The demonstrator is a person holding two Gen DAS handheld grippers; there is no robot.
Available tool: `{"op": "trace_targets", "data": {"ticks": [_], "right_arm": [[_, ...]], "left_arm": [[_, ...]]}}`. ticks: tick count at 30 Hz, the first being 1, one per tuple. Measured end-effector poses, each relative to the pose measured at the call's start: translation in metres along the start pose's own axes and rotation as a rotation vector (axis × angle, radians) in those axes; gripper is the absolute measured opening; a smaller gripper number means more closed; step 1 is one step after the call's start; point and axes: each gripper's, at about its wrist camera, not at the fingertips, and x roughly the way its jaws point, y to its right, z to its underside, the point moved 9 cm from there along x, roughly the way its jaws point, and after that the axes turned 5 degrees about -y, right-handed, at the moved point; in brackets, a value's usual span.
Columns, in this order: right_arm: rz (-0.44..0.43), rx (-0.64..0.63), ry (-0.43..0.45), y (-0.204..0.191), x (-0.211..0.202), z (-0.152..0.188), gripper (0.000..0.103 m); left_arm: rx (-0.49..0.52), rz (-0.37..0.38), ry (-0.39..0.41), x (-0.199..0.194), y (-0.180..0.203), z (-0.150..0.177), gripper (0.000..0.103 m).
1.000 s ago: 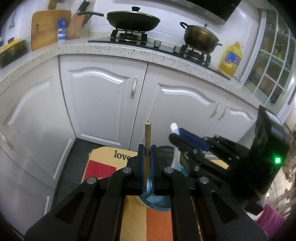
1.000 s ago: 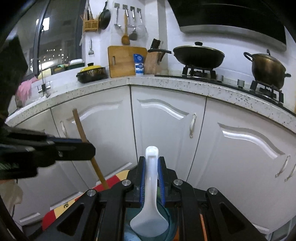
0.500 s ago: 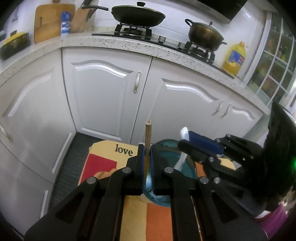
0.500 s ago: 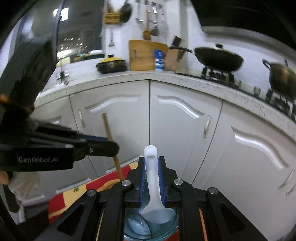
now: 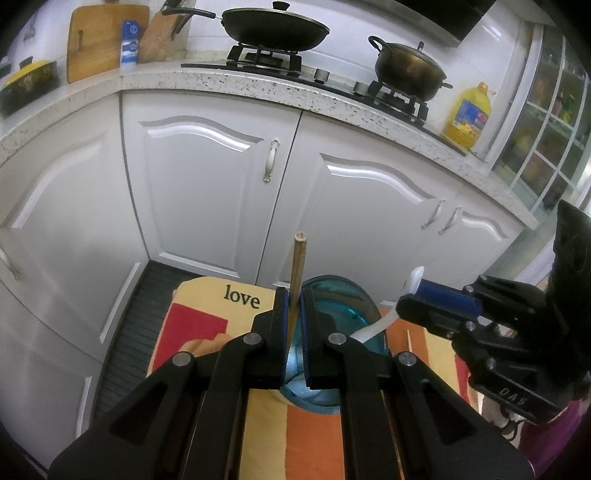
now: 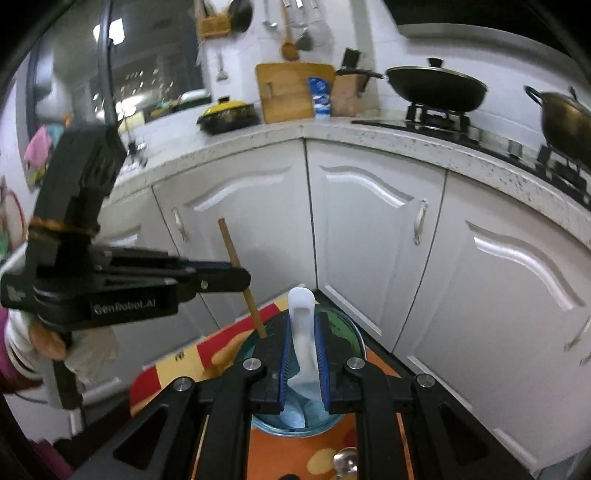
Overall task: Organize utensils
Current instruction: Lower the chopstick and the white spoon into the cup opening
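Both tongs have dropped lower over the blue bowl [image 5: 343, 321] than a second ago, so more of its rim shows in each wrist view and the utensil ends now reach inside it. Left tongs [image 5: 294, 325] pinch a wooden chopstick [image 5: 296, 273] near its middle; it stands nearly upright, lower end hidden behind the fingers in the left view, but the right view shows it [image 6: 242, 277] slanting down inside the near rim of the bowl [image 6: 347, 328]. Right tongs [image 6: 303, 354] are pressed onto a white plastic spoon [image 6: 302, 332], handle tip up, scoop down in the bowl; cannot tell whether it touches the bottom. From the left view the spoon [image 5: 384, 321] crosses over the bowl's right rim, with the right tongs [image 5: 417, 299] just above. Bowl sits on a striped cloth printed "love" [image 5: 207, 317] covering the table. A metal spoon [image 6: 345, 467] lies on the cloth just in front of the bowl, not yet gathered. Judgement: task partly along; two utensils positioned for release, neither let go, at least one more left to collect. Beyond: white cabinet doors [image 5: 207, 184], speckled worktop with a wok [image 5: 275, 29] and pot [image 5: 408, 70] on the hob.
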Motion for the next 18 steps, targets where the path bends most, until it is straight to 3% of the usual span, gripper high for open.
{"op": "trace_targets", "data": {"ticks": [3,7,11,18], "right_arm": [[-0.006,0.007,0.017,0.0,0.001,0.0,0.013],[0.017,-0.103,-0.026,-0.016,0.012,-0.002,0.013],[-0.013,0.12,-0.082,0.002,0.016,-0.011,0.014],[0.012,0.148,-0.038,0.006,0.013,-0.019,0.013]], "left_arm": [[0.0,0.002,-0.005,0.001,0.0,0.001,0.004],[-0.006,-0.002,-0.017,0.004,0.0,0.003,0.004],[-0.015,0.0,-0.014,0.003,-0.002,0.003,0.004],[-0.016,0.01,-0.02,0.005,-0.002,0.006,0.004]]}}
